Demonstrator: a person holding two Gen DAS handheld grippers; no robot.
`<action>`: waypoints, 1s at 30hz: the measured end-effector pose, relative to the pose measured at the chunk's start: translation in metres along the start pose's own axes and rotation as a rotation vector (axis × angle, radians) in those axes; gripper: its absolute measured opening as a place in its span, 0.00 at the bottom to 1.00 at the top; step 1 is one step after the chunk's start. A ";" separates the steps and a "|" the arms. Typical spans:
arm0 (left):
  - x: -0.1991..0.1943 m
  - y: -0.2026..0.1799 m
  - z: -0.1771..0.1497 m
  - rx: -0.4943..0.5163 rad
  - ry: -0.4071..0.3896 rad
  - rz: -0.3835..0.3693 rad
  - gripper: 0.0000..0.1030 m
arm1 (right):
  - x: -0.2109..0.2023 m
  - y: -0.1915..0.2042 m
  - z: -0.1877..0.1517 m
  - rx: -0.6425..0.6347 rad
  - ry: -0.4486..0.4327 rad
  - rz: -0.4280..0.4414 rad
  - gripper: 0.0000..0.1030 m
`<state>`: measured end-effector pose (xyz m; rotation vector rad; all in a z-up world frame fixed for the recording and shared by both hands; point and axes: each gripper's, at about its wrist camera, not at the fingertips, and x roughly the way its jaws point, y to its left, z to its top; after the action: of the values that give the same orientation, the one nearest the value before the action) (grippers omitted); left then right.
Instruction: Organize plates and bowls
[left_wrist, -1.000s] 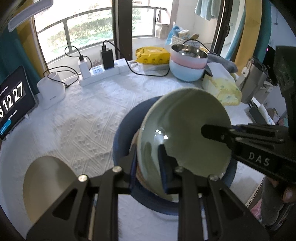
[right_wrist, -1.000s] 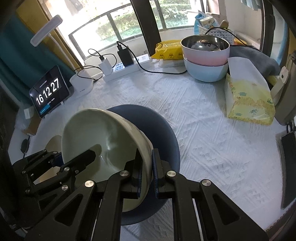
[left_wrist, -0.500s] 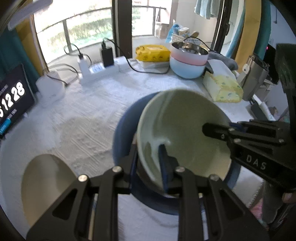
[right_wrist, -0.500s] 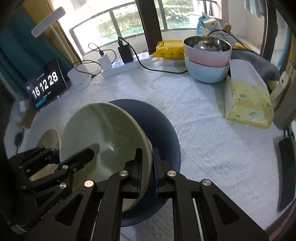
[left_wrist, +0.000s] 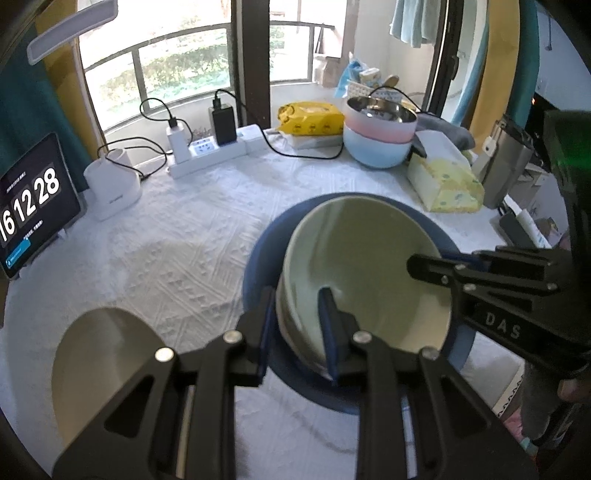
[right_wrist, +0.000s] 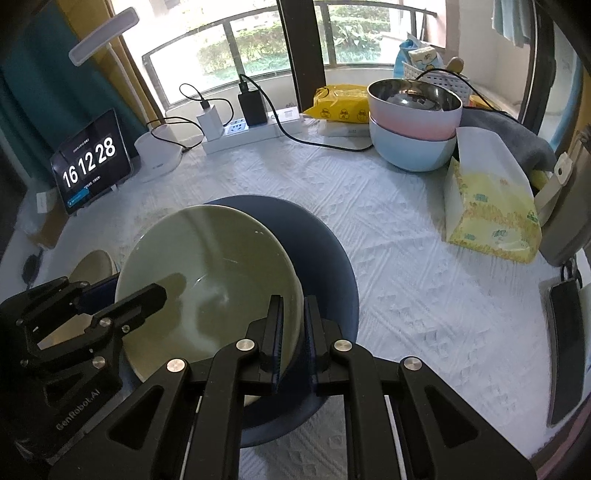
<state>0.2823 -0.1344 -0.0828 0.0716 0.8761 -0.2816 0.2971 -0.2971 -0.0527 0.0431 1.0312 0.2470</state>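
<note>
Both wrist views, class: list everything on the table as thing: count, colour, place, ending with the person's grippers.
Green bowl: one, pale green, tilted over the blue plate, gripped on both sides.
Blue plate: one, dark blue, table centre, under the bowl.
Beige dish: one, beige, near left edge.
Stacked bowls: three, steel in pink in light blue, far right.
Tissue pack: one, yellow, right.
Yellow packet: one, far centre.
Power strip: one, white, by the window, chargers plugged in.
Clock tablet: one, black, far left.
Left gripper: black, pinching the bowl's rim.
Right gripper: black, pinching the opposite rim.
</note>
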 end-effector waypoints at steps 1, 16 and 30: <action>-0.002 0.002 0.000 -0.008 -0.005 -0.004 0.25 | -0.002 0.000 -0.001 0.005 -0.004 0.008 0.11; -0.035 0.038 -0.002 -0.136 -0.092 -0.039 0.26 | -0.052 -0.019 0.003 0.031 -0.134 0.010 0.22; -0.007 0.046 -0.009 -0.169 -0.031 -0.044 0.27 | -0.026 -0.052 -0.006 0.104 -0.091 0.071 0.30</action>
<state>0.2838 -0.0870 -0.0863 -0.1089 0.8688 -0.2481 0.2888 -0.3540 -0.0420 0.1838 0.9520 0.2537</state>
